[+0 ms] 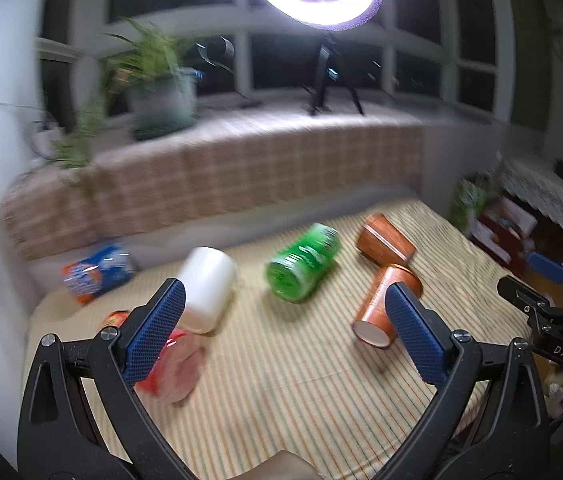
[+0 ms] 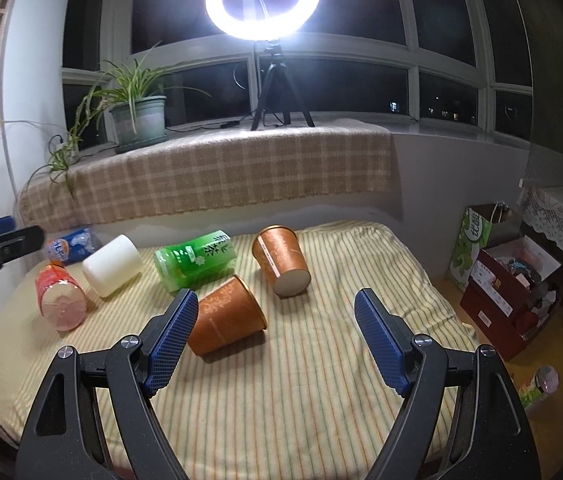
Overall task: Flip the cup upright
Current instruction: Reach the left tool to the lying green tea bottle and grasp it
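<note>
two brown cups lie on their sides on a striped mat, the nearer at 12 o'clock of the right gripper. a green bottle, white cup and red cup lie at 10 o'clock. a ring light and potted plant stand on the checked windowsill. both the right and left gripper gape wide, holding nothing. the bottle's writing is too small to read.
</note>
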Tool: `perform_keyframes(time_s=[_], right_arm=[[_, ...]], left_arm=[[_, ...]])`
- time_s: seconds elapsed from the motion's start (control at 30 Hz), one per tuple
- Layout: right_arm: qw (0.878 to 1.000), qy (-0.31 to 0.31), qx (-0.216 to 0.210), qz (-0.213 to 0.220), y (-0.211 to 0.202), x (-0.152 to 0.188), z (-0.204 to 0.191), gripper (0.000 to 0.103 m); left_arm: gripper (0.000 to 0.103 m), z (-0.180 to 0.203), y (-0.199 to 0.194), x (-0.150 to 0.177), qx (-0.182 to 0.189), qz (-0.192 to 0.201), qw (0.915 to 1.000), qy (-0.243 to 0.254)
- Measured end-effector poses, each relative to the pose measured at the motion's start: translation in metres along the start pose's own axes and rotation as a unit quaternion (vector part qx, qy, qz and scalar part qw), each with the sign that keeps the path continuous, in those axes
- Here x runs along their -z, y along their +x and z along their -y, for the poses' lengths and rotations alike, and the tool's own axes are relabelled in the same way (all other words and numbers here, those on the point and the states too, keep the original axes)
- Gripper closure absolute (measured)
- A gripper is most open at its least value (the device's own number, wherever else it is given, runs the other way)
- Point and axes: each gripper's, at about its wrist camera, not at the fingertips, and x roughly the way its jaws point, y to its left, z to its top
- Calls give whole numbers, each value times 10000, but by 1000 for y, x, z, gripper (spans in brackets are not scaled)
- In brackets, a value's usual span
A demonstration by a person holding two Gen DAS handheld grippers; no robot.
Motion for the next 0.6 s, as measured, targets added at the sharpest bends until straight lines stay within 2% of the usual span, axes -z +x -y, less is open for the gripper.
perform_keyframes(time_s=[0.07,0.27,0.6], right_arm=[[10000,20,28,-37,2,1,3,23],[9998,72,95,-166,9,6,11,23],[9987,58,194,-471,23,12,16,23]], left_arm=[[1,2,17,-5,209,-205,9996,57],[1,12,68,-17,478,-656,9962,314],[1,11,147,-36,535,-1385,9870,610]])
